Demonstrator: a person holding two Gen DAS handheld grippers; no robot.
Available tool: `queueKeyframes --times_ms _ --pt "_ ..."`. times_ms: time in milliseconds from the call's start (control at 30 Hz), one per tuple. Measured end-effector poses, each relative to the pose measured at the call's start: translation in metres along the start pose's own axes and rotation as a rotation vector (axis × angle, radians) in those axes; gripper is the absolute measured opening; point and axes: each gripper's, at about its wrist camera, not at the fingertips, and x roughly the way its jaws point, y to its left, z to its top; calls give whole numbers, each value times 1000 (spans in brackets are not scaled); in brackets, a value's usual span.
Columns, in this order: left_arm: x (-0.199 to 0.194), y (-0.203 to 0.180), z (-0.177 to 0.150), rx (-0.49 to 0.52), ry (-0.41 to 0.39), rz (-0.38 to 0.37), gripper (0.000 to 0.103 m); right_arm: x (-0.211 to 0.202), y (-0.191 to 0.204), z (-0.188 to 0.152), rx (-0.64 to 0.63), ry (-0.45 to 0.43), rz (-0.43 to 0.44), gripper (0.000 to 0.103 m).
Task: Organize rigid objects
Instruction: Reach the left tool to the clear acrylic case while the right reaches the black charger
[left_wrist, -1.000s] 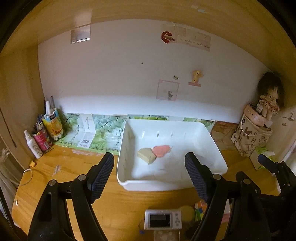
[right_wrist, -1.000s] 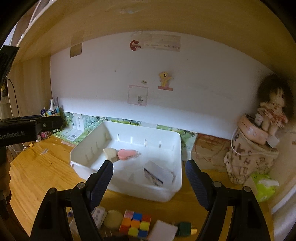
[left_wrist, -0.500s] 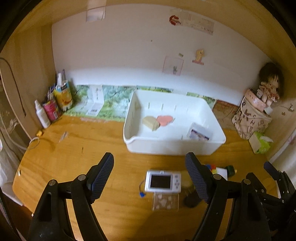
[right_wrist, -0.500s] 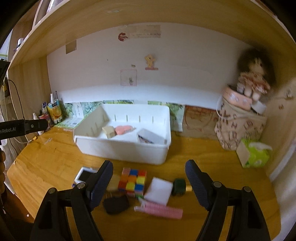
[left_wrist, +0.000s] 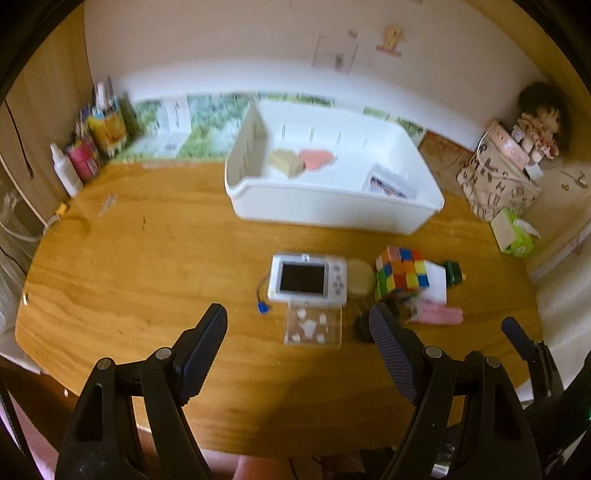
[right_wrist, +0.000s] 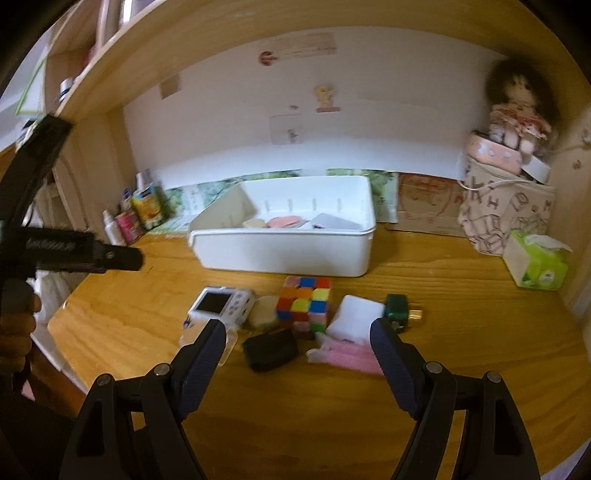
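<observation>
A white bin (left_wrist: 325, 208) (right_wrist: 284, 251) stands at the back of the wooden desk and holds a tan block (left_wrist: 286, 162), a pink piece (left_wrist: 316, 158) and a small box (left_wrist: 388, 183). In front of it lie a white camera (left_wrist: 308, 280) (right_wrist: 219, 304), a colour cube (left_wrist: 402, 273) (right_wrist: 303, 301), a white block (right_wrist: 356, 319), a green object (right_wrist: 397, 308), a black pouch (right_wrist: 271, 349), a pink object (right_wrist: 349, 354) and a clear case (left_wrist: 314, 326). My left gripper (left_wrist: 297, 345) is open and empty, above the desk's front. My right gripper (right_wrist: 297, 354) is open and empty, near the pouch.
Bottles and cartons (left_wrist: 92, 147) stand at the back left. A patterned bag with a doll (right_wrist: 509, 199) and a green tissue pack (right_wrist: 535, 264) stand at the right. A shelf runs overhead (right_wrist: 221, 40). The left gripper also shows at the left of the right wrist view (right_wrist: 74, 251).
Both grippers have pulled back from the bin towards the desk's front and tilted down. The loose objects in front of the bin now show fully. Both stay open.
</observation>
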Motion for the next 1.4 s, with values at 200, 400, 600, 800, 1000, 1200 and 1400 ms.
queueKeyframes --times_ms 200,400,600,800,1000,1200,1400 --pt "30 7 1 -72 172 -48 82 7 20 -14 -130 -13 51 81" --pt "62 11 2 -132 340 -83 82 26 32 -24 -210 16 97 81" --pt "91 7 5 -139 457 -95 82 53 32 -29 -234 92 90 81" --pt "116 2 8 -138 545 -103 82 78 27 -30 -222 144 94 81" --pt "132 -3 12 -128 598 -102 82 101 29 -30 -221 190 106 81" --pt "145 -7 13 -118 654 -95 82 114 35 -29 -238 220 120 81" --pt "153 -12 17 -98 684 -94 81 128 35 -27 -225 263 127 81"
